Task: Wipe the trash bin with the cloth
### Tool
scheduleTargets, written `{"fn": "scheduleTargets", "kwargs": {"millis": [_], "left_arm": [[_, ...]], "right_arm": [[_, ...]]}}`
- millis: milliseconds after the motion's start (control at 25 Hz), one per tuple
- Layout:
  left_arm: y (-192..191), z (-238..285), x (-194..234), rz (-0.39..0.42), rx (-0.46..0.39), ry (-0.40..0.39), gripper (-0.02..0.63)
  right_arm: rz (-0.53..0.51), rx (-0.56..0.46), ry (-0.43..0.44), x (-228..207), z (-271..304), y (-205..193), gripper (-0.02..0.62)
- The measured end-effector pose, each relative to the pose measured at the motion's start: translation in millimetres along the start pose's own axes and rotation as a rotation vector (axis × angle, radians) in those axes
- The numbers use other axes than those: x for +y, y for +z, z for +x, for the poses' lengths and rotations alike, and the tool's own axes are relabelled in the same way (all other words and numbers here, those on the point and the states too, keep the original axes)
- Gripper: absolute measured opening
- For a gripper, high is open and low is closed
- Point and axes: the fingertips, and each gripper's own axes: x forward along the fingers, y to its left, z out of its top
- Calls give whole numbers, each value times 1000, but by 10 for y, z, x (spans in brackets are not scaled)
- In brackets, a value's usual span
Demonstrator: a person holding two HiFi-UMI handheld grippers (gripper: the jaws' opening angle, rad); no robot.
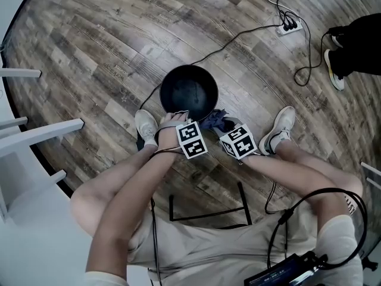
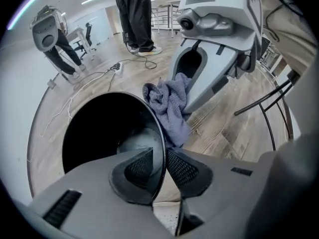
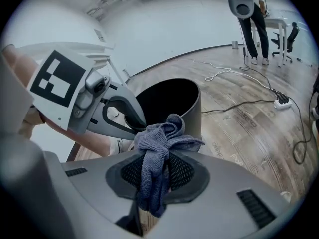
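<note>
Your left gripper (image 2: 160,167) is pinched narrow on the rim of the black trash bin (image 1: 189,91), at its 6 o'clock. Your right gripper (image 3: 155,171) is clamped on the bunched blue cloth (image 3: 158,143), just outside the rim near 5 o'clock. Both your forearms reach down and converge at the bin, which stands on the wooden floor (image 1: 89,52).

Wood-plank floor (image 1: 89,46), white power strip (image 1: 290,24), trailing cables (image 1: 238,37).

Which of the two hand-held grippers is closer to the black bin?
Left. The left hand-held gripper is clamped on the rim of the black bin; the right hand-held gripper holds the cloth beside the bin, outside its wall.
</note>
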Motion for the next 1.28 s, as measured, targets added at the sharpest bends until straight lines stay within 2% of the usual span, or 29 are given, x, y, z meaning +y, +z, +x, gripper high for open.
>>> {"fn": "scheduleTargets", "kwargs": {"millis": [120,240,320,640,880,1040,1200,1280], "left_arm": [[-48,46,-73,57,13,-18,70],[-57,84,-80,126,27,-2,34],[-47,89,-79,142,23,-3,31],[-28,74,-77,163,3,-21,28],[-28,63,-74,164,0,-41,25],[-23,66,-69,162,1,-54,23],[-25,71,-60,156,6,-61,23],[-26,72,-62,150,8,-68,23]], "right_arm": [[16,5,-14,-29,100,18,77],[37,21,-24,-72,227,-34,77],[38,39,-31,-115,328,-109,77],[14,119,-70,-367,814,-459,77],[59,148,-116,-639,1152,-710,77],[47,175,-138,-788,1375,-864,77],[152,204,-129,-923,1573,-1001,77],[152,226,-103,-945,1627,-1039,77]]}}
